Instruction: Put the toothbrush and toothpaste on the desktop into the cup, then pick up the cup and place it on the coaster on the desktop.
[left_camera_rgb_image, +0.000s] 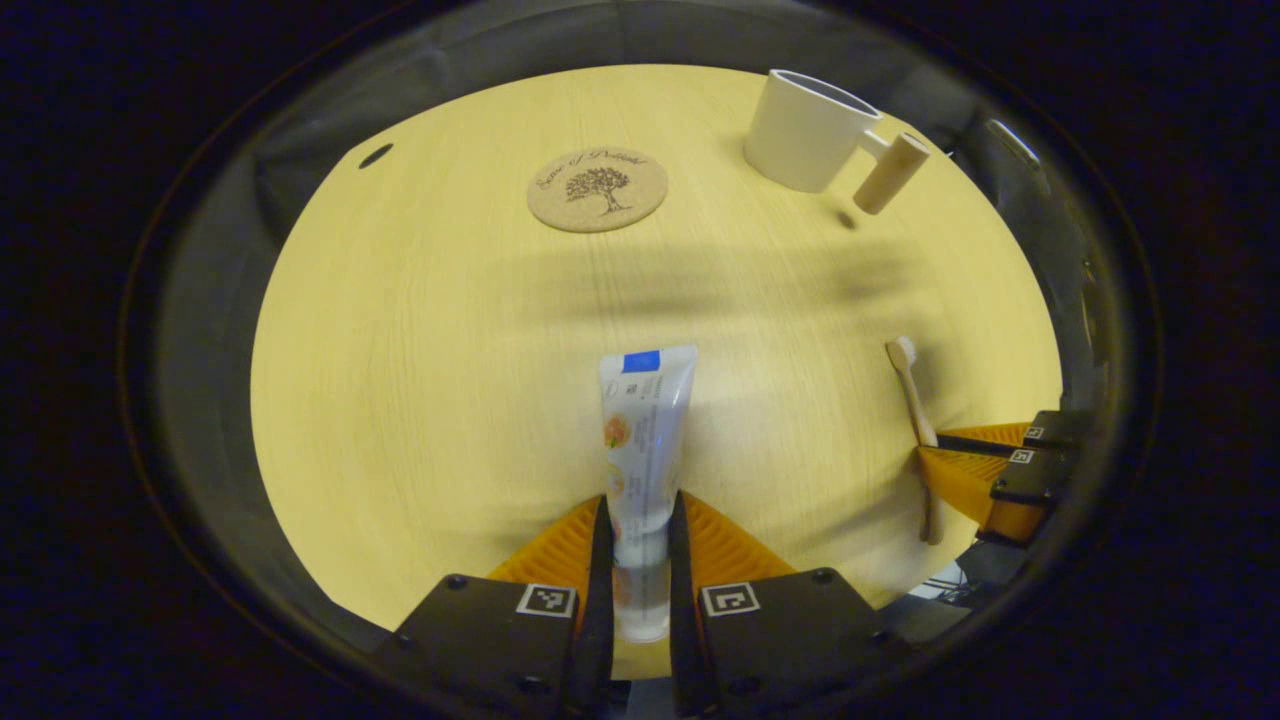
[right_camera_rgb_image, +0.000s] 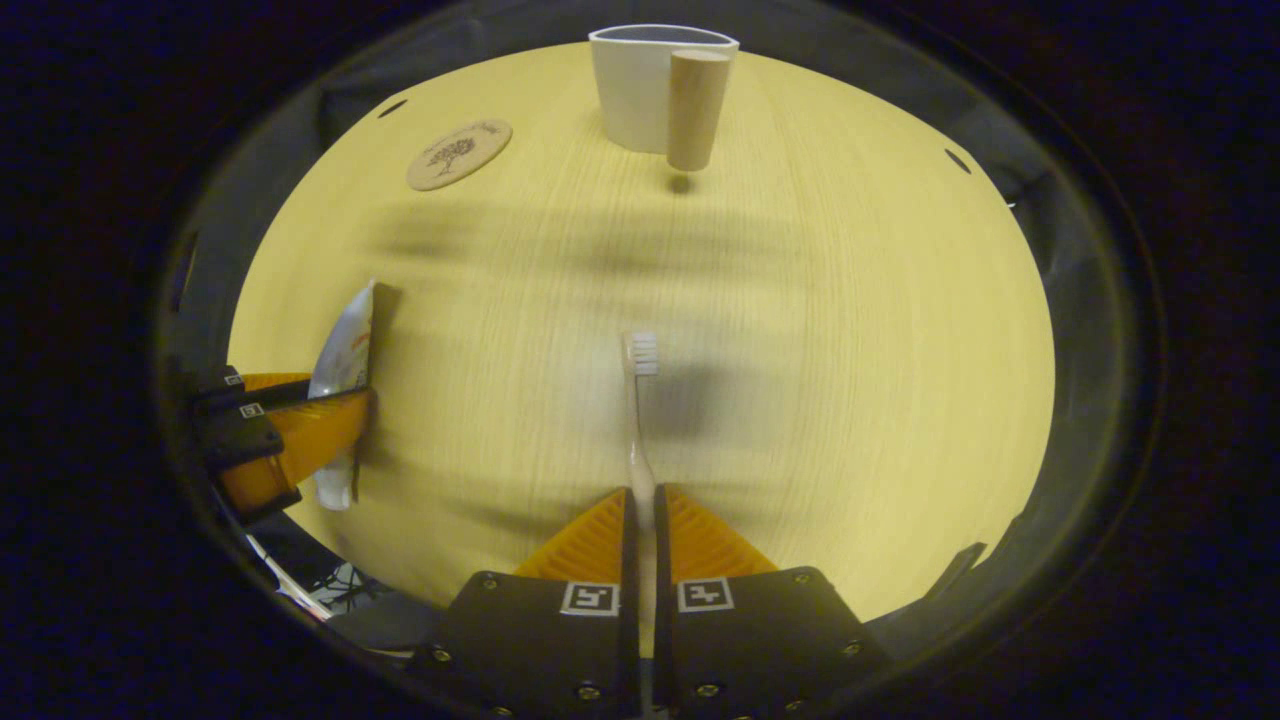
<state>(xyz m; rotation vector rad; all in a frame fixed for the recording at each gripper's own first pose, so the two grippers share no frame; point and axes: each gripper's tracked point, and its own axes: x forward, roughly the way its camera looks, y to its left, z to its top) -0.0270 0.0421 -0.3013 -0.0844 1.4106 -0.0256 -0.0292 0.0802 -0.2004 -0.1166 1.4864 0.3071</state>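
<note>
Both items are gripped. The left tongs (left_camera_rgb_image: 640, 560) are closed on the toothpaste (left_camera_rgb_image: 645, 440) near its cap end, crimped end pointing fwd; the right gripper view shows it from the side, clamped and w/ a shadow beside it, so prob. lifted off the bench (left_camera_rgb_image: 430, 380). The right tongs (right_camera_rgb_image: 640, 545) are pinched nearly together on the toothbrush (right_camera_rgb_image: 638, 420) handle, bristle head fwd and away from the tongs. Can't tell for sure if the brush is clear of the bench; the shadow beside its head suggests a small lift.

The cup (right_camera_rgb_image: 640, 85) stands upright at the far edge, wooden handle (right_camera_rgb_image: 695, 105) facing the right tongs, mouth open. The coaster (left_camera_rgb_image: 598, 188) lies flat, well apart from the cup, to its left.

Step in hand: carry both to the cup and drop them in. How to do it well, imo:
- Go one at a time; the mouth looks narrow for two tongs together.
- Tip each item toward vertical over the mouth before release, else it will catch the rim or tip the cup.
- Toothpaste cap end down prob. sits steadier.
- Approach from the side away from the handle, so no knock.
- Release low, w/ the tip already inside the rim, not from above.
- Keep the idle tongs well off the cup.
</note>
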